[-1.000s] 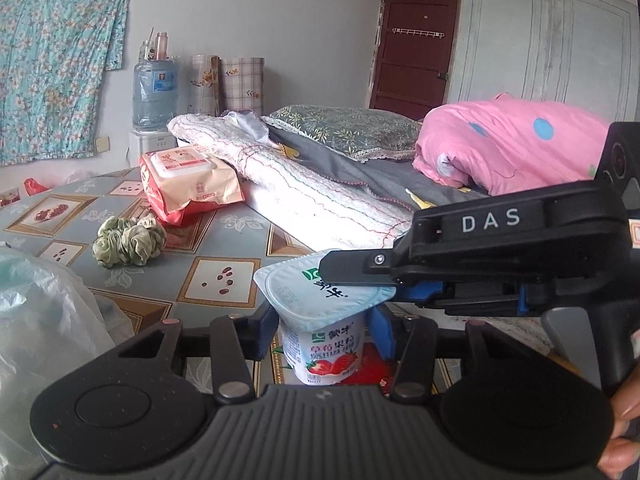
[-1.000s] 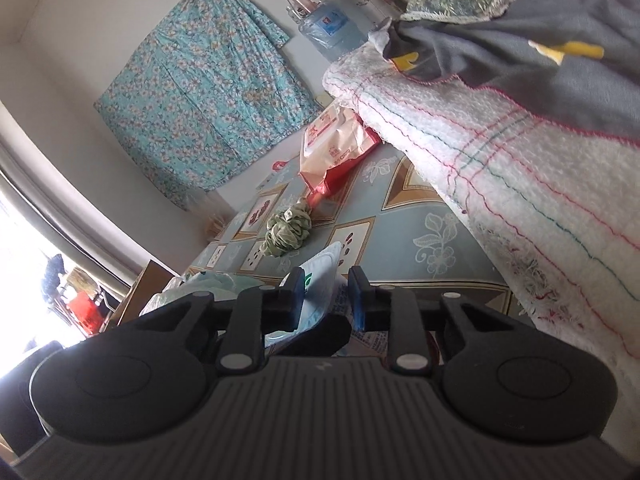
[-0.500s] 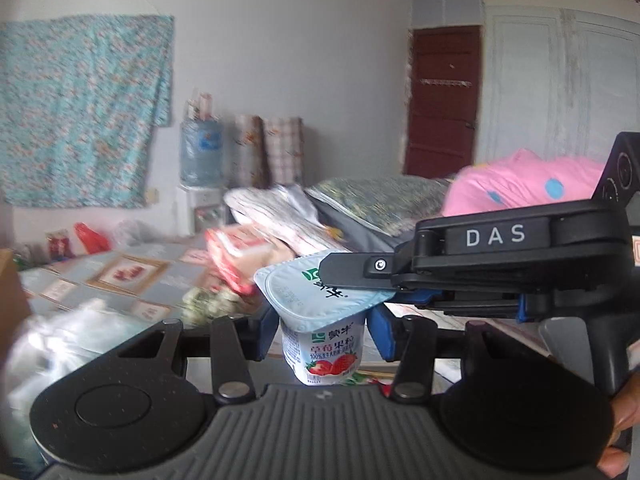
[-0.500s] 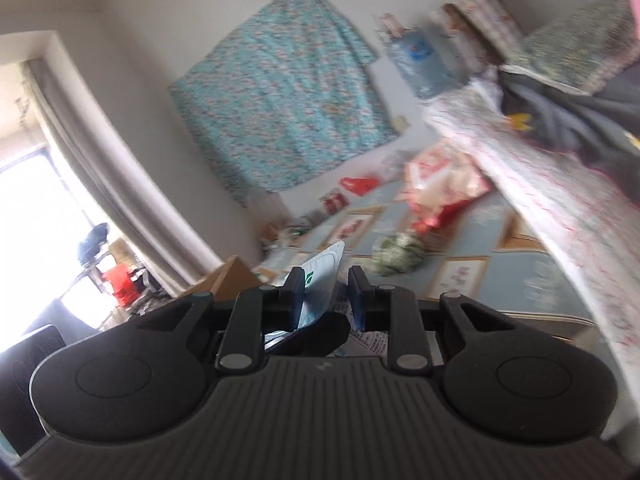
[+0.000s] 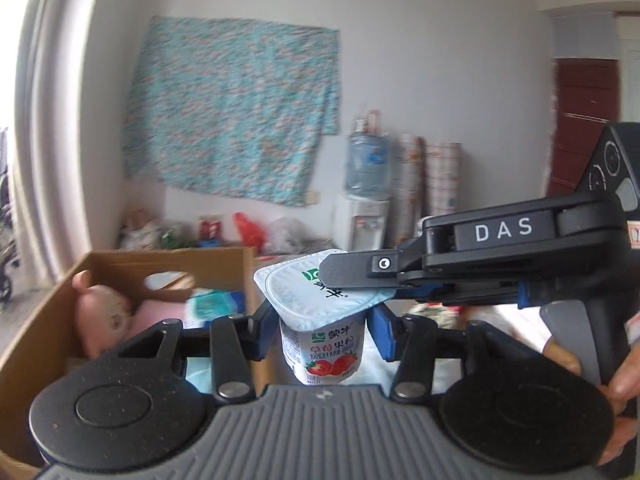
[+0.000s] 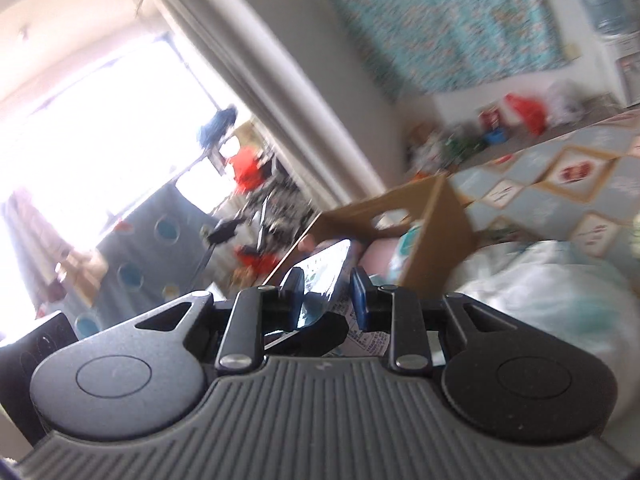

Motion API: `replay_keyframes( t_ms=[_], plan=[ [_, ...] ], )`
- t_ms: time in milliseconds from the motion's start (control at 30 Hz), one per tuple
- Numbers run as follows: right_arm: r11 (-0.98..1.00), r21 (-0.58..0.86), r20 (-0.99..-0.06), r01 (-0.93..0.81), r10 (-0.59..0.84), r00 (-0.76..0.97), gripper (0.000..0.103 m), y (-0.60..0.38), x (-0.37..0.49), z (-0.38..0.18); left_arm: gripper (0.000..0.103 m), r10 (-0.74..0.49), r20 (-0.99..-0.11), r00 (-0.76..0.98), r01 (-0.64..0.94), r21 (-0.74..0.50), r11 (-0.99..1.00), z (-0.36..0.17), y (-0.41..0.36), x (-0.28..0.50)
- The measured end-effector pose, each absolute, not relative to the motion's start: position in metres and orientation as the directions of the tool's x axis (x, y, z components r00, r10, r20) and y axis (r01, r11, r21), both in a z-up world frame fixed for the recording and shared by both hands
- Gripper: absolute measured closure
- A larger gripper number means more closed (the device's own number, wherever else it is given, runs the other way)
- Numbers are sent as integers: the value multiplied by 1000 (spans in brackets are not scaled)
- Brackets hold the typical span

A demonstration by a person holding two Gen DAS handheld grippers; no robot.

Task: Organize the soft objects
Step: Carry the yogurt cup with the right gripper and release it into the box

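Note:
A strawberry yogurt cup (image 5: 324,344) with a white foil lid stands upright between the blue pads of my left gripper (image 5: 322,332), which is shut on its body. From the right, my right gripper (image 5: 360,284) reaches across and is shut on the lid's edge, one finger above the foil and one below. In the right wrist view the lid (image 6: 326,268) shows edge-on between that gripper's (image 6: 326,296) pads. Behind and left is an open cardboard box (image 5: 40,340) holding a pink plush toy (image 5: 100,316) and other soft items.
The cardboard box (image 6: 432,232) stands beside a white plastic bag (image 6: 540,280) on a patterned mat (image 6: 560,184). A water dispenser (image 5: 366,208) and clutter line the far wall under a hanging floral cloth. A person's hand (image 5: 624,384) holds the right gripper's handle.
Both grippers rose and swung left together with the cup. The bed and mat items left the views, and the cardboard box and window came in. Both grips look the same.

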State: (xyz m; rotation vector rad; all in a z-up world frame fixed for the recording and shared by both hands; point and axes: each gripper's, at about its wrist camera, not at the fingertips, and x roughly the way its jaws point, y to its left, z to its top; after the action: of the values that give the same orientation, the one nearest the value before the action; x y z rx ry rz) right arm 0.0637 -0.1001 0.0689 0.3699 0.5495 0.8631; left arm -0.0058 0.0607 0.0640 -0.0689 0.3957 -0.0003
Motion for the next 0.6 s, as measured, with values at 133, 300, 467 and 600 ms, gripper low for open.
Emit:
replay_keyframes(
  t_ms=[133, 300, 467, 600],
  plan=[
    [591, 497, -428, -635, 804, 413, 76, -39, 85, 69, 53, 14, -484, 875, -70, -98, 993, 59, 113, -1],
    [611, 447, -572, -654, 757, 316, 75, 20, 99, 62, 53, 5, -588, 809, -107, -138, 985, 40, 158, 3],
    [636, 357, -694, -684, 671, 261, 74, 54, 99, 51, 54, -93, -681, 727, -105, -244, 964, 13, 186, 2],
    [640, 299, -763, -708, 606, 226, 73, 71, 92, 42, 55, -169, -730, 662, -95, -306, 947, -6, 197, 2]
  ],
)
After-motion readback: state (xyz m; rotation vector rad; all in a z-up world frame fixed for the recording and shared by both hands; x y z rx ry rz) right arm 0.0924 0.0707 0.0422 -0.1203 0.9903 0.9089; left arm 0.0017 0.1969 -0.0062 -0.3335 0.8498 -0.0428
